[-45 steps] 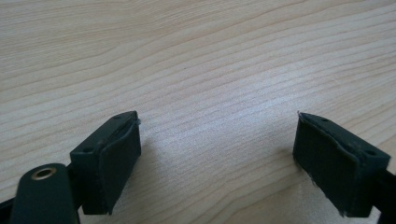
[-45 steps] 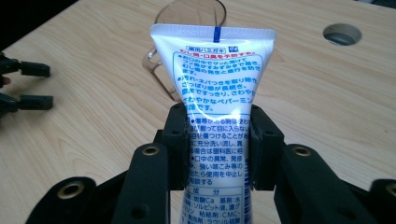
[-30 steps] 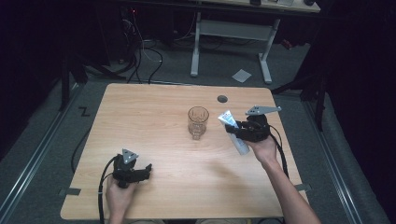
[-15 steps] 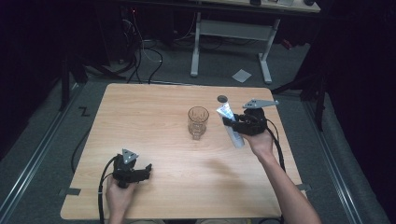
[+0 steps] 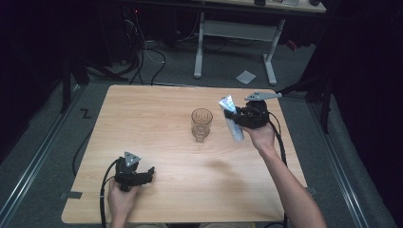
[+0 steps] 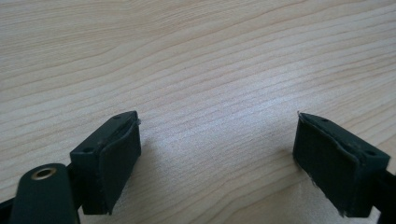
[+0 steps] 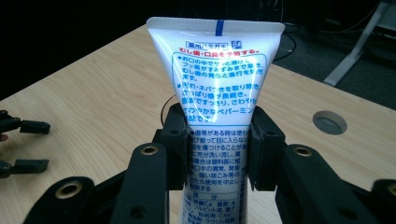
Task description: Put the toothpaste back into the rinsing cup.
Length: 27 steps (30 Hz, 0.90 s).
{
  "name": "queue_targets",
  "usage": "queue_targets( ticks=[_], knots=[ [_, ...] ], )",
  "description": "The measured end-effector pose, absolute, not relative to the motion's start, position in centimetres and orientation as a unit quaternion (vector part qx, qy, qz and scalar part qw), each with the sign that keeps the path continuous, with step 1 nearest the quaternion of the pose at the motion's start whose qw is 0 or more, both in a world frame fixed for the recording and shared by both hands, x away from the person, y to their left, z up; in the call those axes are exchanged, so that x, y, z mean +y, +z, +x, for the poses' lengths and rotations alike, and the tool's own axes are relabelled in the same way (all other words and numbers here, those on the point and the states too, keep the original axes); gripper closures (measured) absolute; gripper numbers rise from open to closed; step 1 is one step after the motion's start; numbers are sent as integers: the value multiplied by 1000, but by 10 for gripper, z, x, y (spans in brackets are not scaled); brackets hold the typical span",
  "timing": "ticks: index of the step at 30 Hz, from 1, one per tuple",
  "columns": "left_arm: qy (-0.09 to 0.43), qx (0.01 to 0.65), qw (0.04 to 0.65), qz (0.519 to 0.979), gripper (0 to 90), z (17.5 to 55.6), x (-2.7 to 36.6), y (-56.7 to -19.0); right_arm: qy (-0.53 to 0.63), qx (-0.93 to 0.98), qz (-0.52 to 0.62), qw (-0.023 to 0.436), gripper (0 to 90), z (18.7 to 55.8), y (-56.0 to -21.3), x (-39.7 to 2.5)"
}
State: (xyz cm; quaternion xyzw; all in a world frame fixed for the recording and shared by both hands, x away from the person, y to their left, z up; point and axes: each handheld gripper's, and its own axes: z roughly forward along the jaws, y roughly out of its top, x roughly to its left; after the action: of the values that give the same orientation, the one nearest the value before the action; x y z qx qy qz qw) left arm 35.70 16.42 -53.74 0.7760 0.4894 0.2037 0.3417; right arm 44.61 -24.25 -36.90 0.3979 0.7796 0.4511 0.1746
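High view, right gripper (image 5: 236,115) pinching a white toothpaste tube (image 5: 231,119) right of a drinking glass (image 5: 201,124) on the wooden table (image 5: 157,109), long axis tilted, crimped end up and far-left, left gripper view, left gripper (image 6: 217,161) spread over bare wood, right gripper view, tube upright between jaws, crimped end on top.
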Motion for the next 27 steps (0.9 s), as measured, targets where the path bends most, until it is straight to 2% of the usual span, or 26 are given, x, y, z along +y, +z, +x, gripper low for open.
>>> queue_targets(
  ticks=[27],
  knots=[
    [204,489,341,776,154,357,164,-537,467,767,400,183,650,470,-361,-227]
  ],
)
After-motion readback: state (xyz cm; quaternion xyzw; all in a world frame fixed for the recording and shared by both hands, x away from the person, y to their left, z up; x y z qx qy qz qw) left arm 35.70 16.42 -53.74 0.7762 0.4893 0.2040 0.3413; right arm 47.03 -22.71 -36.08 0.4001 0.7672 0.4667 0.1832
